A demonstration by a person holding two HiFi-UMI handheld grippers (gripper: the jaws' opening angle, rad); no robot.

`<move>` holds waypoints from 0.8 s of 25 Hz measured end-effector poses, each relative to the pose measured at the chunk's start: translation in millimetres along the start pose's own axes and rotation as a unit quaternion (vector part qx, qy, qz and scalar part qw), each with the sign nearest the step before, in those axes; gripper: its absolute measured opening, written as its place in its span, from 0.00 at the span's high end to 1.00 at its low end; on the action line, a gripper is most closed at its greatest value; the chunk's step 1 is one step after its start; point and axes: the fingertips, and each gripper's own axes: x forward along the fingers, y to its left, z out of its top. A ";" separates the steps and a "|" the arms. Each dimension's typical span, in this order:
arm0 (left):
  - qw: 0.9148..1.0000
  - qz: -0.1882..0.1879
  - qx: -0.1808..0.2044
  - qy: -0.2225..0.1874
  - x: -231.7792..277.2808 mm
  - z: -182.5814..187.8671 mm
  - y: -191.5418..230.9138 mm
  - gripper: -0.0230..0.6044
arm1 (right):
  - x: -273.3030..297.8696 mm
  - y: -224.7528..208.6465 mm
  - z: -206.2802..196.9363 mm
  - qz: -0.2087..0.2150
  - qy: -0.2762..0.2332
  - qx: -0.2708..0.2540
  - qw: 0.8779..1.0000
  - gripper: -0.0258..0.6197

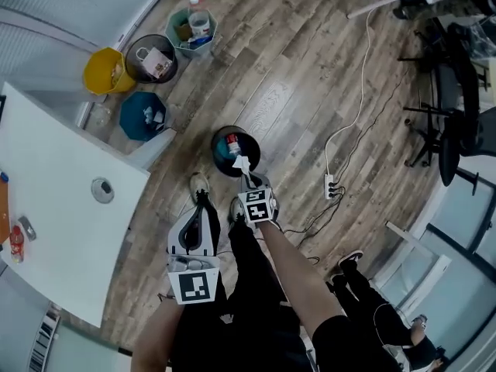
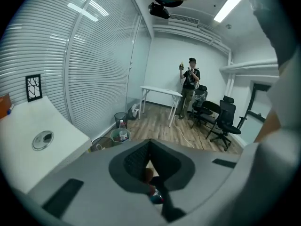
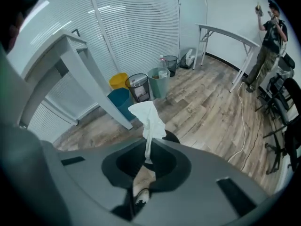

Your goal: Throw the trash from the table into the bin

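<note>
My right gripper (image 1: 248,181) is shut on a crumpled white tissue (image 1: 242,164), which it holds just above a round black bin (image 1: 225,139) on the wooden floor. In the right gripper view the tissue (image 3: 148,118) sticks up from the closed jaws (image 3: 148,149), with the bin's dark rim (image 3: 173,137) just behind. A red-capped item (image 1: 232,142) lies inside the bin. My left gripper (image 1: 203,201) hangs to the left of the bin, near my shoes. Its jaws (image 2: 150,146) meet with nothing between them.
The white table (image 1: 54,184) stands at left with a red bottle (image 1: 15,243) near its edge. Yellow (image 1: 103,71), wire (image 1: 150,58), grey-green (image 1: 192,29) and blue (image 1: 142,115) bins stand behind it. A power strip (image 1: 331,184) lies to the right. Another person's legs (image 1: 372,308) are at lower right.
</note>
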 end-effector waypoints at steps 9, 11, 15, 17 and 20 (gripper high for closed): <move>0.999 0.014 -0.031 0.027 9.7 -27.7 17.5 0.97 | 32.0 -6.4 -9.1 -0.025 0.021 0.018 0.999 0.88; 0.999 0.011 -0.031 0.032 8.5 -32.0 16.6 0.97 | 36.0 -9.6 -11.0 -0.028 0.023 0.018 0.999 0.85; 0.999 0.009 -0.032 0.038 6.1 -37.9 15.9 0.97 | 39.7 -10.7 -12.4 -0.027 0.022 0.016 0.999 0.83; 0.999 0.011 -0.034 0.038 5.5 -40.2 16.6 0.97 | 36.8 -9.7 -13.2 -0.028 0.018 0.016 0.999 0.83; 0.998 0.014 -0.038 0.038 3.1 -40.8 16.8 0.97 | 28.8 -8.1 -18.8 -0.029 0.019 0.020 0.999 0.83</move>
